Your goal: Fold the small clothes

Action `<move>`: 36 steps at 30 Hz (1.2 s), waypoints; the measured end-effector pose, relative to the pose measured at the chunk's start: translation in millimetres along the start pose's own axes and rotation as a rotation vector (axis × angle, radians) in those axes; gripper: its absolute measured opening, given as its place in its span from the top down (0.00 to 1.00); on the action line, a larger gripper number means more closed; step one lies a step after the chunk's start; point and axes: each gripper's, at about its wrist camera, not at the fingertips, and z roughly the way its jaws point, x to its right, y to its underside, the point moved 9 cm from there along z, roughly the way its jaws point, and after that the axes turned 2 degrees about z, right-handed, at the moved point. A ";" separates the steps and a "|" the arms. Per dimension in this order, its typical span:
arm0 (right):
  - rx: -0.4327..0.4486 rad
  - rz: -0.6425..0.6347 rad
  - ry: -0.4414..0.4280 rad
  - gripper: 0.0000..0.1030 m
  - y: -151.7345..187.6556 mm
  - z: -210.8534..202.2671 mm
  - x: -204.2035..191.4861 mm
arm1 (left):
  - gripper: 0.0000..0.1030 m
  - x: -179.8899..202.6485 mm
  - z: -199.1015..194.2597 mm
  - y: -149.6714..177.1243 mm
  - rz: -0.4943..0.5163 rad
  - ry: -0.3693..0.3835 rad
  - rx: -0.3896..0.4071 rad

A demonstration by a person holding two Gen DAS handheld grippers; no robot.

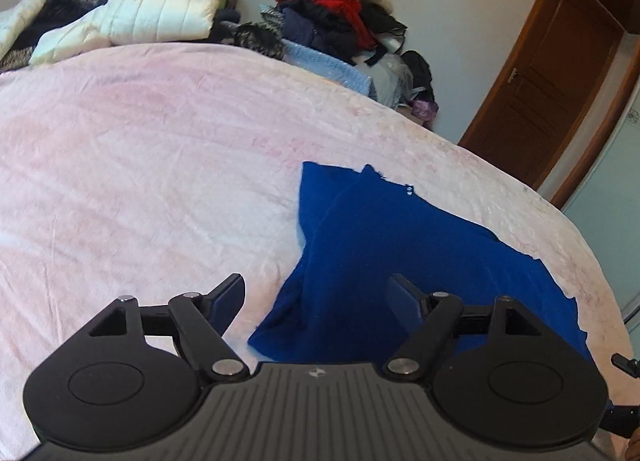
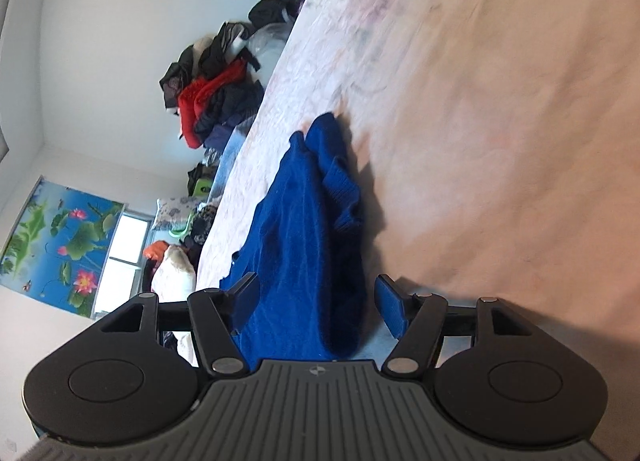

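A blue knit garment lies partly folded on the pink bed cover, toward the bed's right side. My left gripper is open, its jaws wide apart over the garment's near left edge, holding nothing. In the right wrist view, which is rolled sideways, the same blue garment lies bunched on the bed cover. My right gripper is open with the garment's near end between its jaws, not clamped. A bit of the right gripper shows at the left view's right edge.
Piles of clothes lie at the far side of the bed: a white puffer jacket and a red and dark heap. A brown door stands at the right. A lotus poster hangs on the wall by a window.
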 end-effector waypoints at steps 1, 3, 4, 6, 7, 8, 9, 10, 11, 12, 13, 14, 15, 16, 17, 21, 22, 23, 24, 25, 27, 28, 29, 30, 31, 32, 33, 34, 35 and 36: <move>0.020 -0.023 0.006 0.39 -1.1 0.0 -3.6 | 0.24 1.4 3.3 0.8 -0.005 0.005 -0.018; 0.066 -0.087 0.017 0.39 -3.2 -5.0 -14.2 | 0.24 -4.4 8.8 6.0 -0.073 0.016 -0.052; 0.087 -0.126 0.018 0.39 -3.3 -8.6 -20.4 | 0.24 -10.2 11.3 9.8 -0.116 0.013 -0.063; 0.143 -0.207 0.024 0.39 -3.8 -16.4 -33.2 | 0.24 -21.2 17.4 18.1 -0.180 0.001 -0.094; 0.163 -0.241 0.024 0.39 -4.3 -18.8 -40.0 | 0.24 -24.8 20.2 21.3 -0.200 0.000 -0.102; 0.177 -0.270 0.021 0.39 -3.9 -20.4 -47.1 | 0.24 -27.5 22.2 23.7 -0.220 0.002 -0.106; 0.190 -0.302 0.017 0.39 -4.0 -21.3 -54.7 | 0.24 -29.5 23.3 25.4 -0.245 0.006 -0.106; 0.192 -0.328 0.007 0.38 -2.4 -20.5 -62.3 | 0.24 -30.6 24.7 26.4 -0.267 0.012 -0.104; 0.181 -0.350 -0.008 0.37 0.6 -17.5 -70.2 | 0.23 -30.7 27.2 26.6 -0.288 0.016 -0.103; 0.158 -0.363 -0.024 0.30 3.7 -11.8 -75.8 | 0.22 -30.5 29.1 25.9 -0.302 0.016 -0.098; 0.124 -0.369 -0.036 0.23 7.9 -3.8 -79.9 | 0.21 -29.5 30.6 24.8 -0.312 0.011 -0.092; 0.092 -0.367 -0.040 0.22 11.2 5.3 -81.2 | 0.21 -27.5 32.7 23.7 -0.314 0.001 -0.092; 0.060 -0.367 -0.042 0.22 14.7 14.7 -81.7 | 0.21 -25.4 34.9 22.7 -0.314 -0.010 -0.090; 0.023 -0.367 -0.044 0.22 17.8 24.9 -80.5 | 0.21 -23.4 36.9 22.0 -0.313 -0.022 -0.089; -0.016 -0.362 -0.037 0.22 20.9 34.9 -76.9 | 0.21 -20.9 39.0 21.4 -0.306 -0.035 -0.093; -0.065 -0.322 0.018 0.22 27.5 55.5 -47.8 | 0.22 -11.8 44.4 20.5 -0.247 -0.067 -0.110; -0.068 -0.302 0.007 0.25 27.4 56.7 -41.2 | 0.33 -10.6 44.8 20.7 -0.227 -0.074 -0.113; -0.052 -0.291 -0.034 0.25 28.2 53.3 -38.0 | 0.53 -9.8 45.8 21.3 -0.206 -0.078 -0.121; -0.043 -0.285 -0.067 0.24 29.6 49.0 -36.2 | 0.60 -10.1 47.1 22.2 -0.196 -0.082 -0.134; -0.040 -0.286 -0.087 0.24 30.0 46.4 -35.6 | 0.65 -11.2 47.0 22.4 -0.189 -0.093 -0.136; -0.033 -0.306 -0.118 0.23 32.4 42.2 -35.2 | 0.72 -11.3 47.9 22.4 -0.179 -0.103 -0.149; -0.026 -0.324 -0.126 0.24 34.2 40.7 -35.1 | 0.76 -11.0 48.3 22.4 -0.170 -0.114 -0.155; -0.022 -0.350 -0.123 0.24 36.2 39.8 -36.0 | 0.84 -9.3 49.0 22.8 -0.146 -0.126 -0.162; -0.022 -0.372 -0.117 0.24 38.7 39.5 -37.2 | 0.85 -6.4 49.6 23.2 -0.119 -0.135 -0.168; -0.018 -0.385 -0.115 0.23 39.8 39.3 -37.9 | 0.85 -3.3 49.6 23.4 -0.094 -0.150 -0.170; -0.012 -0.390 -0.117 0.22 40.3 39.0 -38.6 | 0.85 0.2 50.0 23.3 -0.067 -0.165 -0.173; -0.006 -0.395 -0.122 0.21 40.7 38.7 -38.6 | 0.85 3.5 50.0 22.8 -0.035 -0.181 -0.171; -0.003 -0.399 -0.126 0.21 40.9 38.0 -38.7 | 0.88 6.6 49.9 22.4 -0.003 -0.195 -0.167; -0.003 -0.400 -0.132 0.21 40.9 37.1 -38.6 | 0.88 9.2 49.9 22.6 0.021 -0.209 -0.167; -0.003 -0.397 -0.141 0.21 40.5 36.8 -38.4 | 0.88 11.6 49.3 22.3 0.042 -0.223 -0.166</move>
